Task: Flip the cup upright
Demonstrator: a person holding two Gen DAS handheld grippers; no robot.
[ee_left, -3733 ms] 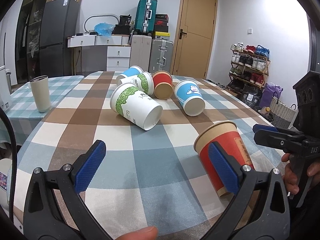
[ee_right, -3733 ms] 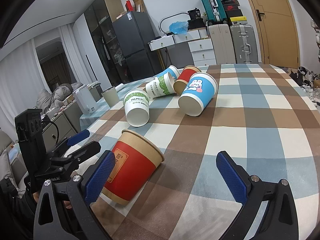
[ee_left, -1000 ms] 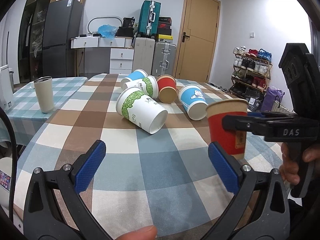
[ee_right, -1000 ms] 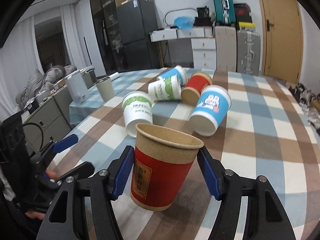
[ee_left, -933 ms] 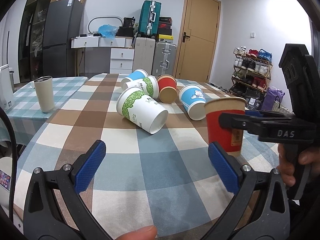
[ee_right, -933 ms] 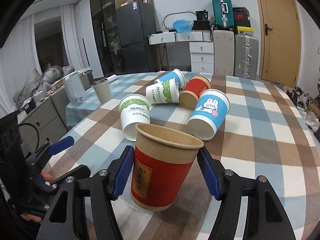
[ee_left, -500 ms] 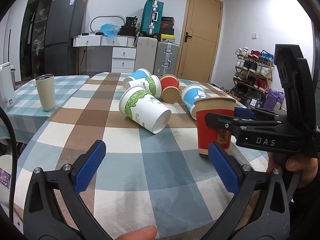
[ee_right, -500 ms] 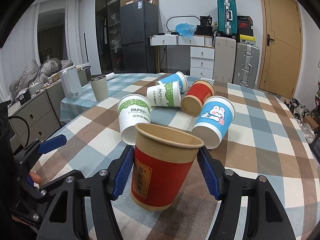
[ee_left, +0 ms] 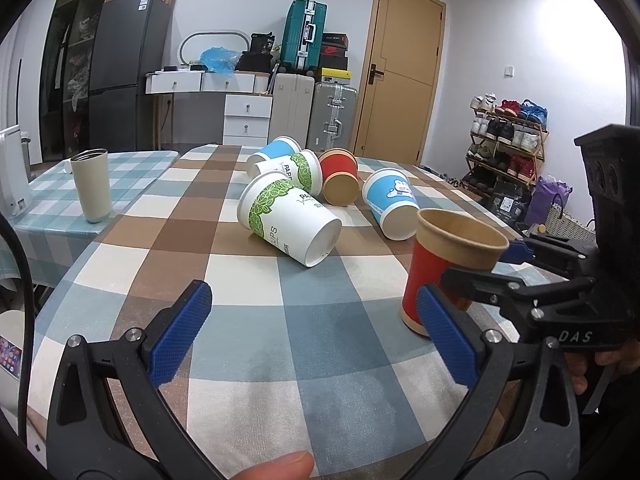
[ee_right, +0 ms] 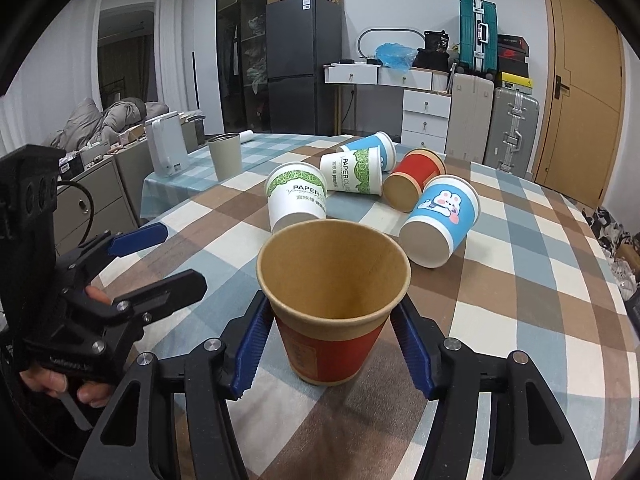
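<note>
A red paper cup [ee_right: 332,312] with a brown rim stands upright on the checked tablecloth [ee_right: 520,280], mouth up and empty. My right gripper [ee_right: 334,350] straddles it with both blue pads against its sides. In the left wrist view the same cup [ee_left: 448,264] stands at the right with the right gripper [ee_left: 480,264] around it. My left gripper [ee_left: 312,332] is open and empty, low over the near table, left of the cup.
Several paper cups lie on their sides mid-table: a green-leaf white cup [ee_left: 288,220], a second one [ee_left: 292,172], a red cup [ee_left: 340,180], a blue bunny cup [ee_left: 392,204], and a blue cup [ee_left: 272,150]. A beige tumbler [ee_left: 92,184] stands far left.
The right gripper has lifted the red cup from lying on its side, turned it mouth up, and lowered it until its base rests on the cloth. The left gripper barely moved.
</note>
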